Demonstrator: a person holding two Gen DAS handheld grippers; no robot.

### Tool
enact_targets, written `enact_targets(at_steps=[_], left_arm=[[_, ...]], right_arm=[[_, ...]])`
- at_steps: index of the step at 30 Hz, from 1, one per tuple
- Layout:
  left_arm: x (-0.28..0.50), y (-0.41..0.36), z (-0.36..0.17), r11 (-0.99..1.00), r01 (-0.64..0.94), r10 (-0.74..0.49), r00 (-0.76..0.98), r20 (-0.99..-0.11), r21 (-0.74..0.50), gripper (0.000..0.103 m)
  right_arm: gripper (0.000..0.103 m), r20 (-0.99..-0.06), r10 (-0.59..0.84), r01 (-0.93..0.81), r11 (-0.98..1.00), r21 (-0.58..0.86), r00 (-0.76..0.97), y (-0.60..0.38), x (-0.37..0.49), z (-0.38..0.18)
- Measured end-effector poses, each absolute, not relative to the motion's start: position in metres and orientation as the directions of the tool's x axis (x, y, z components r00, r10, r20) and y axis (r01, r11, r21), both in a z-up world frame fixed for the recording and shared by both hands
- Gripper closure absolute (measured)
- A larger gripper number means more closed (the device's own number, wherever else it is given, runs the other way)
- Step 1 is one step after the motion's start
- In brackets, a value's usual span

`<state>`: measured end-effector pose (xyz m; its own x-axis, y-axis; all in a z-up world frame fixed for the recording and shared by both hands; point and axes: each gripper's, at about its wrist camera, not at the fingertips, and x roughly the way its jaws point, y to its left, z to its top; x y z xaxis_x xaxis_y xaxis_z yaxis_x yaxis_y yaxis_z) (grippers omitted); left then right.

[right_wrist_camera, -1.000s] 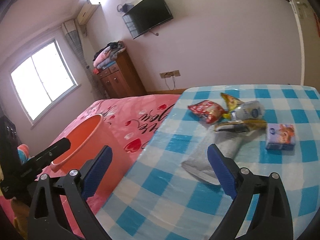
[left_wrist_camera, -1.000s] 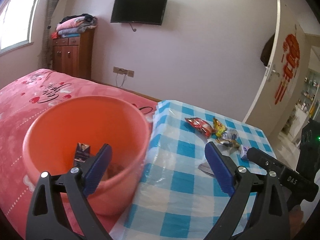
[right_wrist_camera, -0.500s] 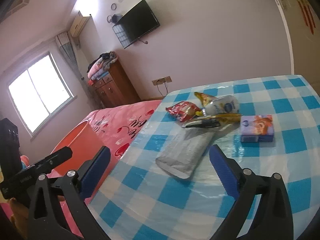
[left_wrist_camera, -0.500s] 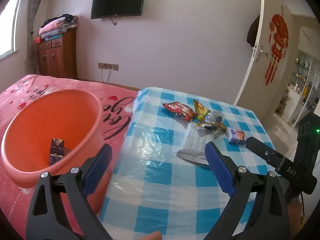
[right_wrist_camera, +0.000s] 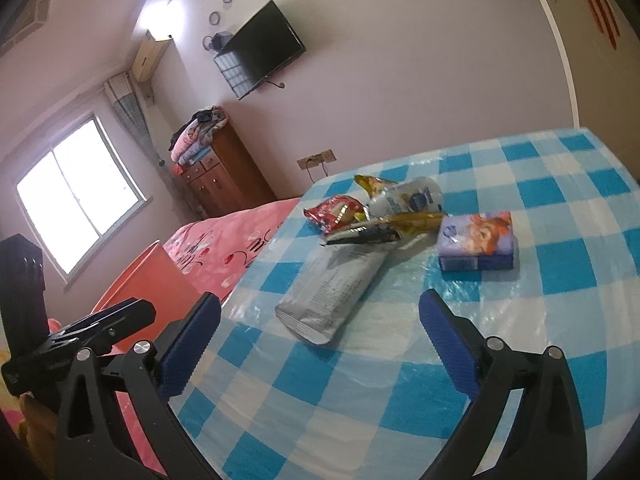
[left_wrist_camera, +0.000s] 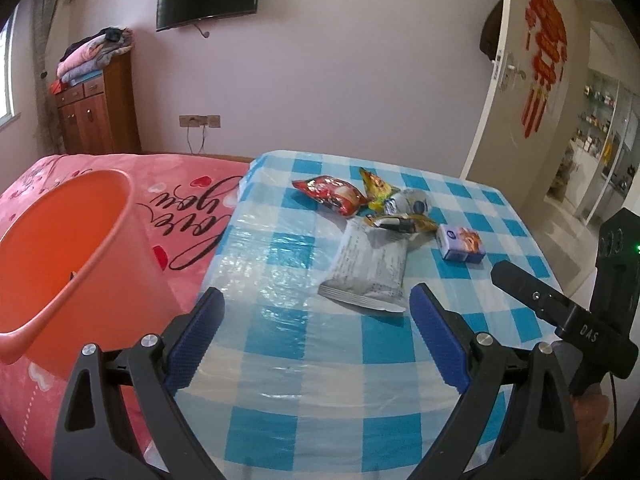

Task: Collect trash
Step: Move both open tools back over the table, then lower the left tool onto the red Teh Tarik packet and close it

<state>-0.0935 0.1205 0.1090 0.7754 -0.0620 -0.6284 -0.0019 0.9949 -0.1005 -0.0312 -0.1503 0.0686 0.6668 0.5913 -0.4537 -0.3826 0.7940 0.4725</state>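
A bed under a pink heart-print cover point(left_wrist_camera: 192, 204) is being seen on the left, and a tabletop draped in a blue-and-white checked cloth point(left_wrist_camera: 320, 364) is sitting right against it. An orange bucket point(left_wrist_camera: 80, 248) is being kept on the bed, just beside the tabletop's left edge; its inside is only partly being shown. The trash is being left in a loose cluster toward the far middle of the tabletop: a flat grey-white printed packet point(left_wrist_camera: 370, 268) is lying nearest, with a gold-and-black wrapper point(left_wrist_camera: 400, 222) resting across its far end. Behind that, a red snack bag point(left_wrist_camera: 332, 194), a yellow wrapper point(left_wrist_camera: 376, 188) and a crumpled white-and-blue pouch point(left_wrist_camera: 410, 202) are being bunched together, touching. A small purple tissue pack point(left_wrist_camera: 460, 244) is lying apart, to the right of the packet. The left hand-held gripper point(left_wrist_camera: 316, 340) is being held above the near part of the tabletop with its blue pads spread wide and nothing between them. The right hand-held gripper point(right_wrist_camera: 320, 348) is likewise being held wide apart and empty, pointed at the grey-white packet from the near side.
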Motion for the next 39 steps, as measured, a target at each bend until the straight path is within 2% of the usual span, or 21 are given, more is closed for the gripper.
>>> enact_targets(at_steps=[11,20,26,32,36,39], left_arm=[[-0.046,0.096,0.108,0.994,0.015,-0.083,0.760,-0.645,-0.111,0.009],[0.064,0.092,0.093,0.958,-0.085,-0.133,0.716,-0.685,-0.274,0.009],[0.144,0.104,0.065,0.910,-0.223,-0.125,0.657,-0.744,-0.350,0.022],[0.190,0.099,0.037,0.918,-0.284,-0.068,0.575,-0.816,-0.277,0.023],[0.205,0.099,0.028,0.923,-0.308,-0.023,0.553,-0.833,-0.230,0.024],[0.214,0.100,0.028,0.923,-0.314,-0.009,0.558,-0.830,-0.221,0.030]], right_arm=[[0.005,-0.466,0.585,-0.330,0.788,0.520,0.664,-0.187,-0.017,0.053],[0.005,-0.489,0.569,-0.291,0.795,0.532,0.661,-0.212,-0.005,0.049],[0.005,-0.467,0.597,-0.297,0.769,0.567,0.653,-0.226,-0.003,0.049],[0.005,-0.451,0.613,-0.306,0.753,0.583,0.648,-0.234,-0.002,0.051],[0.005,-0.448,0.622,-0.307,0.744,0.593,0.642,-0.238,0.000,0.047],[0.005,-0.463,0.626,-0.293,0.741,0.604,0.627,-0.240,0.004,0.040]])
